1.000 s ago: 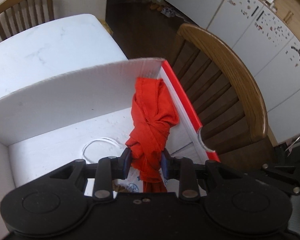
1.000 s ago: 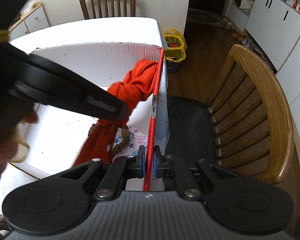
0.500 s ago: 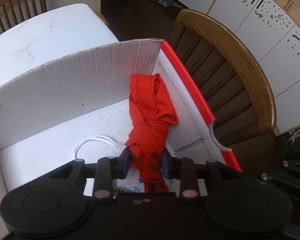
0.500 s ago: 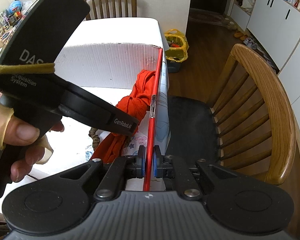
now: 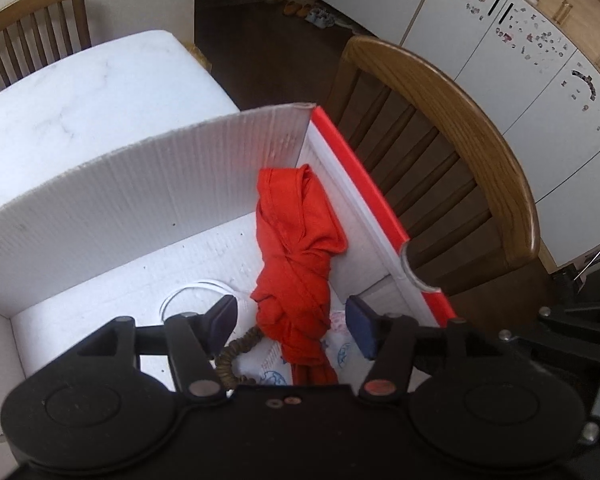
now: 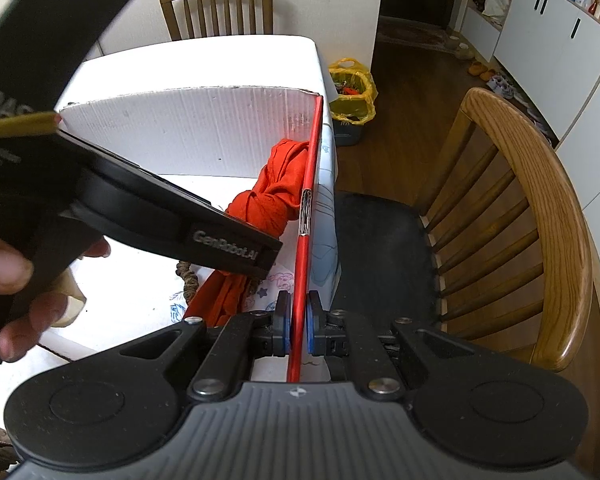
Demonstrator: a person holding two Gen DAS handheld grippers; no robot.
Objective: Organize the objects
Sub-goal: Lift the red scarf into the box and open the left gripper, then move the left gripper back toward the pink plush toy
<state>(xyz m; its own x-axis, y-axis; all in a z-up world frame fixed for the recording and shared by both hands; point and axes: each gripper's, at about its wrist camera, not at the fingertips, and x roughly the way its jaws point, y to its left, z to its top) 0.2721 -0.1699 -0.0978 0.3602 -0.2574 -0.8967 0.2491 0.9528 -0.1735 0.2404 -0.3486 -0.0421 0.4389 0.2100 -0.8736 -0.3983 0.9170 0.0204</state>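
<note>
1. Inside, the white corrugated box (image 5: 112, 184) sits on a white table (image 5: 80, 84), and the red cloth (image 5: 296, 256) lies in it — a knotted, twisted bundle stretched along the box's right-hand wall, the one with the red rim (image 5: 364, 184).
2. Around that bundle, the left gripper (image 5: 290, 320) has just been opening: its jaws now stand spread, one on each side of the cloth's knotted end, and neither pad presses the fabric (a sliver of box floor shows on both sides).
3. Meanwhile the right gripper (image 6: 297, 322) is pressed together on the red-rimmed wall of the box, the thin red edge pinched between its blue pads (image 6: 311, 330).
4. A brown beaded loop (image 5: 230, 354) lies on the box floor just beside the lower end of the cloth, partly under it; a thin white ring (image 5: 192, 292) lies farther in on the floor.
5. From the right wrist view, a hand (image 6: 18, 280) wraps the black handle of the left gripper, which reaches down over the box.
6. A wooden chair (image 6: 532, 216) stands right beside the box's red-rimmed side — another chair (image 6: 216, 4) at the table's far end.
</note>
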